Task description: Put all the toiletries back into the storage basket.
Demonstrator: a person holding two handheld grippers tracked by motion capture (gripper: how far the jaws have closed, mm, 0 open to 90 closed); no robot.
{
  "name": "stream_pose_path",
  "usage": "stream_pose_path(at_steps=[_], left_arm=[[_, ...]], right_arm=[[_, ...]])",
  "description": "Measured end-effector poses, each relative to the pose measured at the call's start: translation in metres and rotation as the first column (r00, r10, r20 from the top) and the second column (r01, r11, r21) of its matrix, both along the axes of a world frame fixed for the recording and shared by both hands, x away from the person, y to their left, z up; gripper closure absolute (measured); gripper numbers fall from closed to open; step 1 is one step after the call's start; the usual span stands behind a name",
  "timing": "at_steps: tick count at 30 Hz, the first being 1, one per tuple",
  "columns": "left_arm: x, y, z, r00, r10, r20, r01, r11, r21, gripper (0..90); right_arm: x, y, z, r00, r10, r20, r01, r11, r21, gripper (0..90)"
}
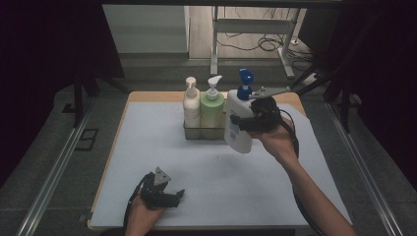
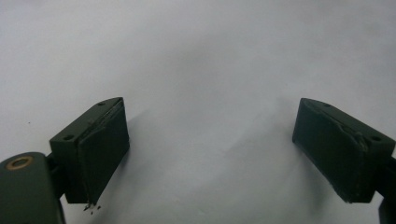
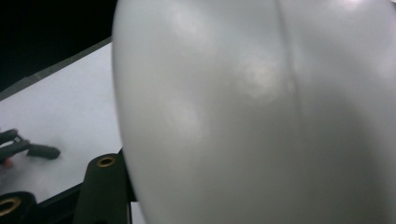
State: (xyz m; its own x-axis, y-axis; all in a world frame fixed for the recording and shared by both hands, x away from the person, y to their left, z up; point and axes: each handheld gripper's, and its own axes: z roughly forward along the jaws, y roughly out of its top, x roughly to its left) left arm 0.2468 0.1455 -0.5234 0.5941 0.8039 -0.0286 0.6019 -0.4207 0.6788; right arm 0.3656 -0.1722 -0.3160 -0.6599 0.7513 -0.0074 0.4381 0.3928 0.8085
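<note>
White plastic, the blue-capped pump bottle [image 1: 238,123] hangs clear of the table mat [image 1: 162,152], pinched across its body by the right gripper [image 1: 239,121] just to the right of the metal rack [image 1: 202,131]. In the right gripper view its pale, rounded wall [image 3: 261,112] presses close against the camera, so the jaws are plainly clamped on it, partly spread around its width. Two other pump bottles, a cream one [image 1: 191,103] and a green one [image 1: 212,105], stand upright in the rack, with room beside the green one. The step in hand looks like carrying the bottle, either into that free slot or away from it; which of the two cannot be told. The next move calls for keeping the bottle upright and clear of the green bottle's pump. The left gripper [image 1: 172,196] rests low on the mat near the front edge, its pads [image 2: 100,149] spread wide with nothing between them
</note>
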Motion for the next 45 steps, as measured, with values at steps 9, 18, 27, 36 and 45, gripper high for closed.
stream_pose_path(at_steps=[9, 18, 27, 36, 45], left_arm=[[0.000, 0.000, 0.000, 1.0000, 0.001, 0.000, -0.001, 1.0000, -0.001, 10.6], [0.000, 0.000, 0.000, 1.0000, 0.001, 0.001, -0.001, 1.0000, -0.002, 10.6], [0.000, 0.000, 0.000, 1.0000, 0.002, 0.002, -0.002, 1.0000, -0.002, 10.6], [0.000, 0.000, 0.000, 1.0000, 0.003, 0.001, -0.003, 1.0000, -0.005, 10.6], [0.000, 0.000, 0.000, 1.0000, 0.003, 0.001, -0.003, 1.0000, -0.005, 10.6]], right_arm=[[0.021, -0.001, 0.008, 0.9990, -0.042, 0.015, 0.042, 0.9991, 0.006, 40.4], [0.042, -0.001, 0.009, 0.9958, -0.090, 0.017, 0.090, 0.9959, 0.012, 40.4], [0.062, 0.003, 0.006, 0.9913, -0.127, 0.036, 0.126, 0.9918, 0.018, 40.5], [0.080, 0.006, 0.003, 0.9856, -0.162, 0.048, 0.161, 0.9866, 0.024, 40.5], [0.094, 0.010, -0.006, 0.9806, -0.185, 0.064, 0.183, 0.9825, 0.034, 40.5]])
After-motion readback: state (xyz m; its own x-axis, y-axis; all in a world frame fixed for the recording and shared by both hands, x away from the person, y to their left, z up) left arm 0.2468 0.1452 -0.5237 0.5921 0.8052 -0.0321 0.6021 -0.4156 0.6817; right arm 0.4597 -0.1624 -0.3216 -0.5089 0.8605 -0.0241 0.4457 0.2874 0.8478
